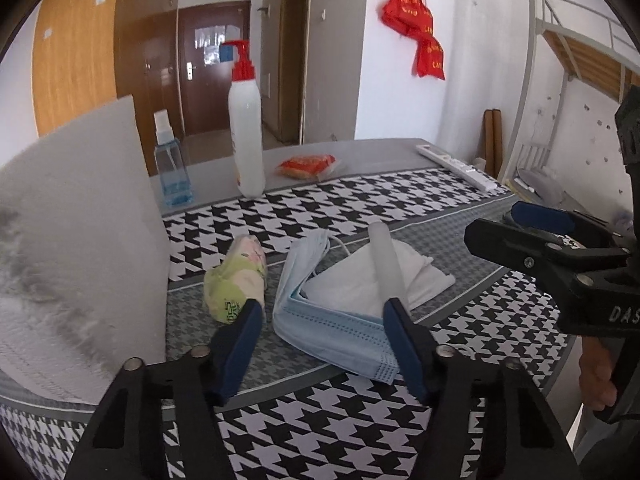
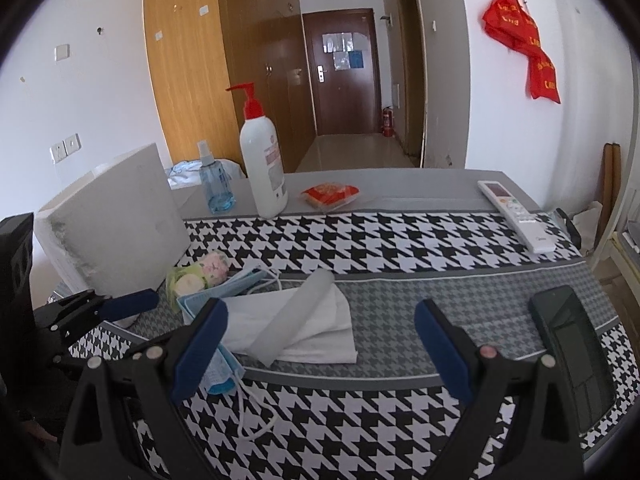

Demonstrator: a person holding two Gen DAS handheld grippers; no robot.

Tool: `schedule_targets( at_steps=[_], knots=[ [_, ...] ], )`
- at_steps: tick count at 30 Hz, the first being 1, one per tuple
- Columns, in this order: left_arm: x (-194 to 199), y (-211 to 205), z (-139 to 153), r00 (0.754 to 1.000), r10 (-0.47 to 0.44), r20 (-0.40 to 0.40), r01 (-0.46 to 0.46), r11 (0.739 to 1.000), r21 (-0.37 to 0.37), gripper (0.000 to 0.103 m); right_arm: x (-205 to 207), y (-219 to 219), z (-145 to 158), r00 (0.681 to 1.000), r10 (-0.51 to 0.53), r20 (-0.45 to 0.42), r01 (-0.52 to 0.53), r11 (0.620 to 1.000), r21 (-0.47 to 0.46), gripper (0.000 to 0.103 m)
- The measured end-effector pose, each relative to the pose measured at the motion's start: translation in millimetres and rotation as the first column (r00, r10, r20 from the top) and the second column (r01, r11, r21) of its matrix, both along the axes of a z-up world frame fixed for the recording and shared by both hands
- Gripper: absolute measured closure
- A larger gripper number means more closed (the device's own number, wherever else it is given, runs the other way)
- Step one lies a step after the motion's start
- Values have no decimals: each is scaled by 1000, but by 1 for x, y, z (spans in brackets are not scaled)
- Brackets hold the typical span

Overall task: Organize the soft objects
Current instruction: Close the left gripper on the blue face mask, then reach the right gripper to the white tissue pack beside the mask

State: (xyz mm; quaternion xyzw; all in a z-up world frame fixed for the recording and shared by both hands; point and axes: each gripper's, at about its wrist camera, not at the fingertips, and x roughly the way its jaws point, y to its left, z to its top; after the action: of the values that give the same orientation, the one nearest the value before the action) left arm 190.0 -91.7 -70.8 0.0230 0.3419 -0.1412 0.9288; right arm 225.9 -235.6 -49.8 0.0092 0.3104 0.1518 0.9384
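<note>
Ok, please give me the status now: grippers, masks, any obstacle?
Left gripper open, right gripper open, both empty. Blue masks untouched under white cloth. Translucent tube lies on cloth.

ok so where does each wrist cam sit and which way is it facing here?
Left wrist: on the left gripper, low over the houndstooth tablecloth, facing the blue face masks and tissue pack; own open fingers show, plus the right gripper and a hand at right.
Right wrist: on the right gripper, facing the folded white cloth and the phone; own open fingers show, left gripper at left.
Shared: masks, pump bottle, spray bottle, remote control.
</note>
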Motion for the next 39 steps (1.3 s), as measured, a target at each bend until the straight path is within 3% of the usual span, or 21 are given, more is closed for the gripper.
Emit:
schedule_targets(
  at_steps=[10, 18, 23, 28, 39],
  knots=[
    [15, 0, -8, 999, 23, -23, -22, 999, 23, 47, 13, 6, -7, 999, 15, -34, -16, 1000, -12, 7],
    [26, 1, -18, 997, 15, -79, -14, 1000, 16, 58, 20, 11, -12, 998, 29, -64, -30, 999, -20, 7],
    [28, 6, -20, 995, 22, -95, -23, 1000, -7, 72, 26, 16, -18, 995, 35, -97, -38, 999, -27, 7],
    [29, 10, -21, 995, 20, -97, -22, 999, -26, 76, 31, 24, -22, 992, 41, -120, -46, 998, -43, 7],
    [23, 14, -17, 997, 14, -74, -19, 998, -56, 77, 44, 36, -35, 977, 68, -200, -76, 997, -31, 32]
  ],
)
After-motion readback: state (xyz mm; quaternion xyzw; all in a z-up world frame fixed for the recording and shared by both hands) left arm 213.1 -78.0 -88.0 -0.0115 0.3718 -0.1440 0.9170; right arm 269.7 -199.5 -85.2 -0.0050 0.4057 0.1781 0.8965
